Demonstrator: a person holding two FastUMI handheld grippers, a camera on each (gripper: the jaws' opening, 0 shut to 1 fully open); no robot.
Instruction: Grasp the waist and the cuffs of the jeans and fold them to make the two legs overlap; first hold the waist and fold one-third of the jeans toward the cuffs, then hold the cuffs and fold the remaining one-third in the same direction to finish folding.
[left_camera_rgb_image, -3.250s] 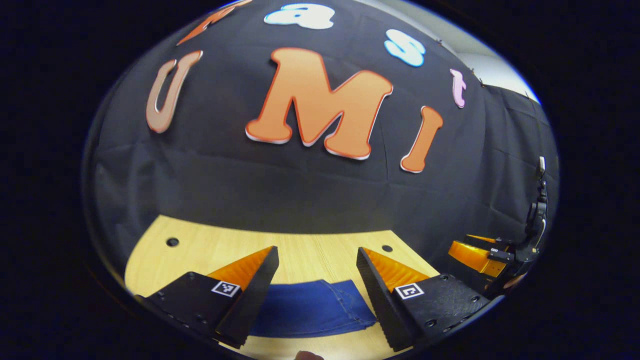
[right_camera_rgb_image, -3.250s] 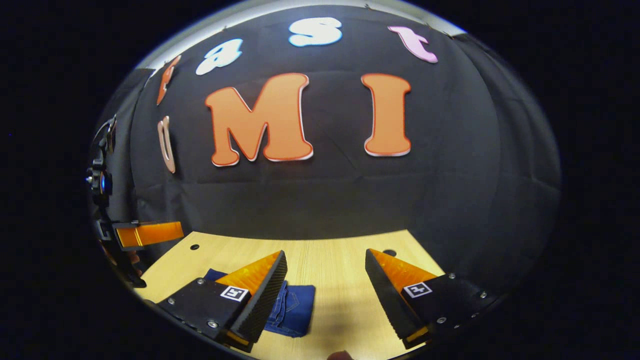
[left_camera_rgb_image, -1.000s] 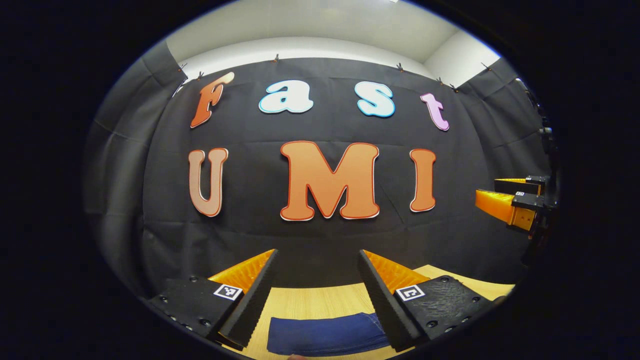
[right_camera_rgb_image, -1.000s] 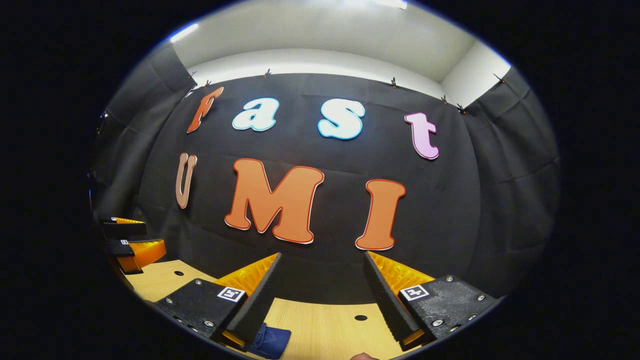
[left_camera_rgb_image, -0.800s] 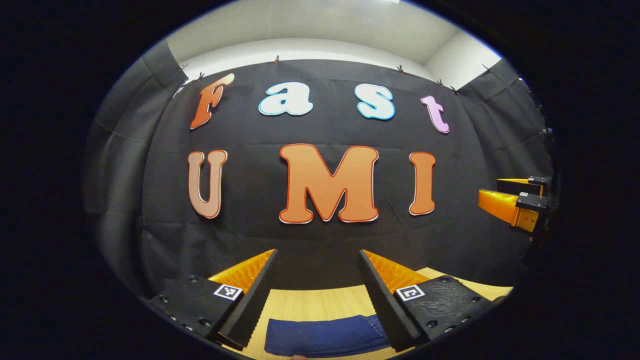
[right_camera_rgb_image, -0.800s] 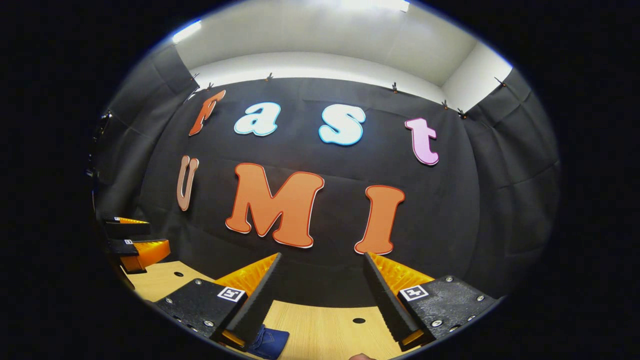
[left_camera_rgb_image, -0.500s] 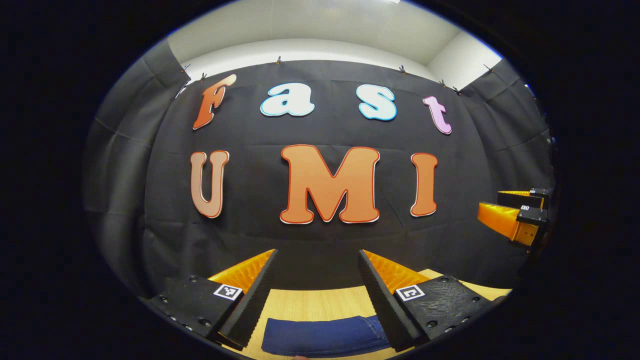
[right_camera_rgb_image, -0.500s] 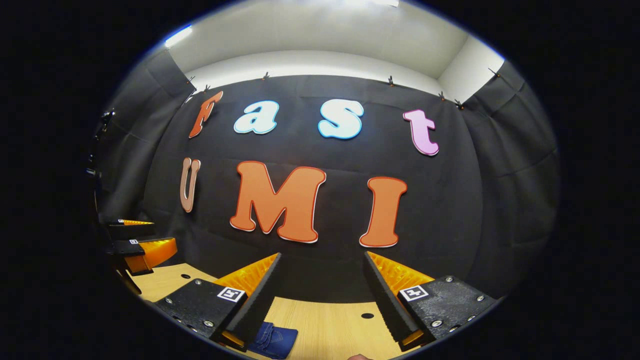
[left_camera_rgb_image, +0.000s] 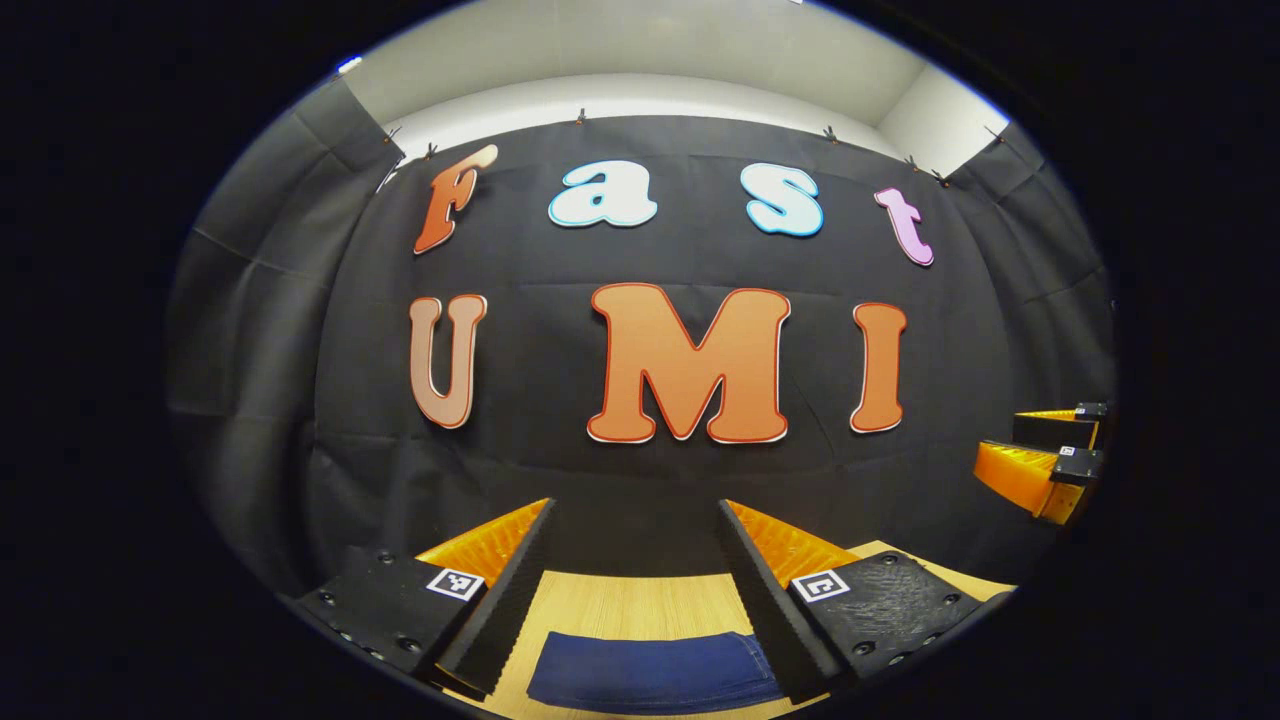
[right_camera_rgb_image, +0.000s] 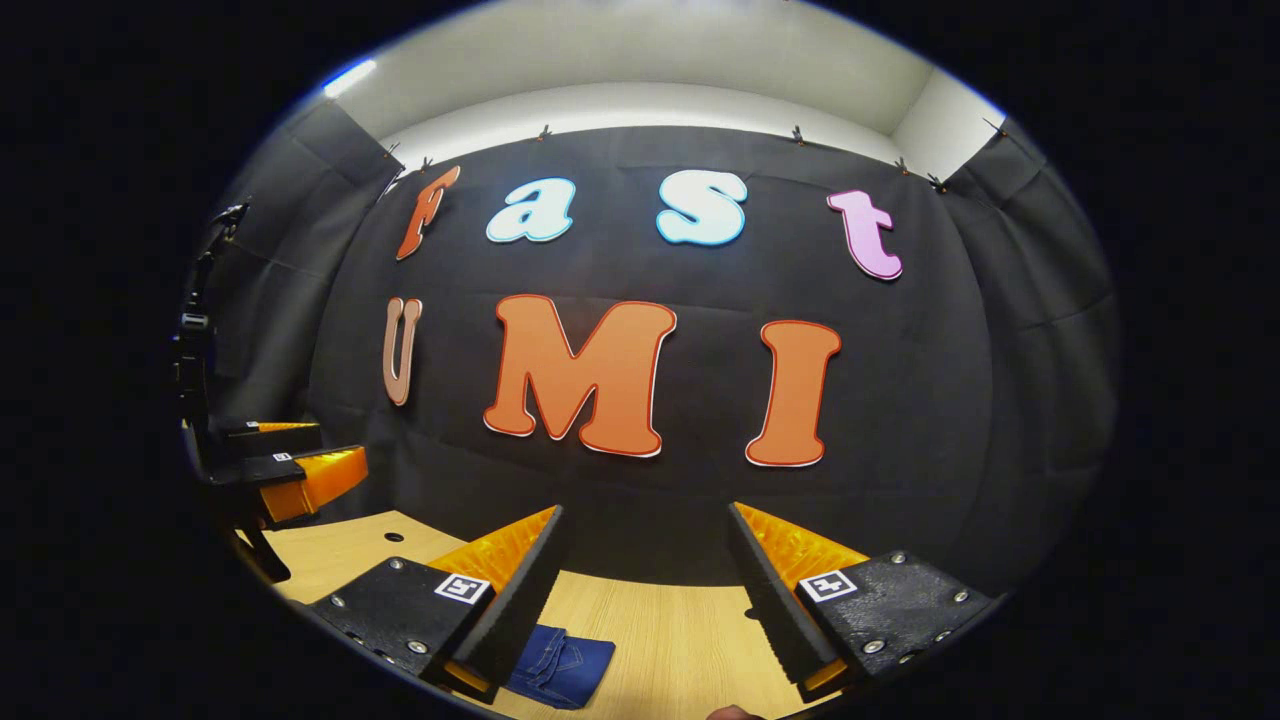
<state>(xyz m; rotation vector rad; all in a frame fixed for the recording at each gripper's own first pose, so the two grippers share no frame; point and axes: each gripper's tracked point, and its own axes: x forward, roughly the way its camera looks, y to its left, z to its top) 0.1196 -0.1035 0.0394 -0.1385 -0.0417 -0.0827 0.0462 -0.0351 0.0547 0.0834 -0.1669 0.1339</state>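
Both grippers empty w/ jaws spread: left gripper (left_camera_rgb_image: 635, 520), right gripper (right_camera_rgb_image: 645, 525). Vs. 3.2 s ago, both have risen and tilted up off the jeans (left_camera_rgb_image: 650, 672), which lie folded compact on the table (right_camera_rgb_image: 660, 625). Judgement: folding done, grippers retracting.

The folded jeans (left_camera_rgb_image: 650, 672) are cut off by the lower edge and partly hidden behind gripper fingers (left_camera_rgb_image: 500, 600)
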